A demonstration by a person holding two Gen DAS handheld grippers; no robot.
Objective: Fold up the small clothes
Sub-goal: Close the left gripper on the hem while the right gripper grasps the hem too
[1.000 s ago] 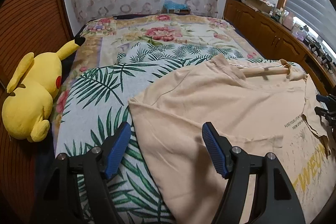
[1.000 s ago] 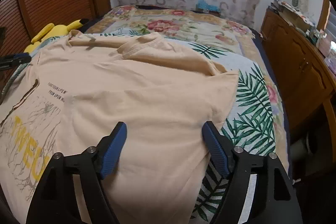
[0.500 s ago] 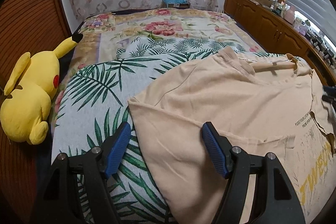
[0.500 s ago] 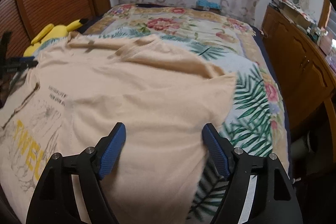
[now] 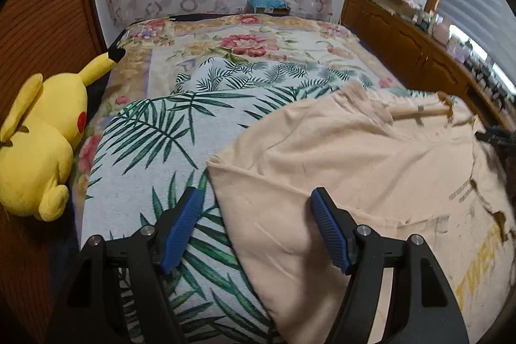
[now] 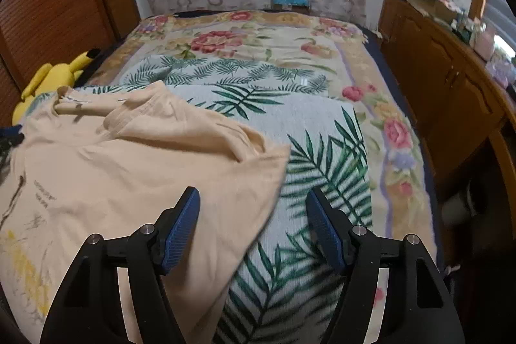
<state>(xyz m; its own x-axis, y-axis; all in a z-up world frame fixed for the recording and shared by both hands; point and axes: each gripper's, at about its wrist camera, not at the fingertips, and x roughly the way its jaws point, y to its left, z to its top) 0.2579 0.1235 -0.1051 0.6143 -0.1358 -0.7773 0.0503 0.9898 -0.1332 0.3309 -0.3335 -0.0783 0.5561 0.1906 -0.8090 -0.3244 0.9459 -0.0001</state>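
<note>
Peach-coloured T-shirt lies spread flat on the bed's palm-leaf blanket, ready for folding. Left gripper gapes wide, empty, straddling its left edge; right gripper, jaws closing, straddles its right edge without pinching it.

Left gripper: black frame, blue ribbed pads, silver screws | Right gripper: identical black arms, blue pads, silver screws
</note>
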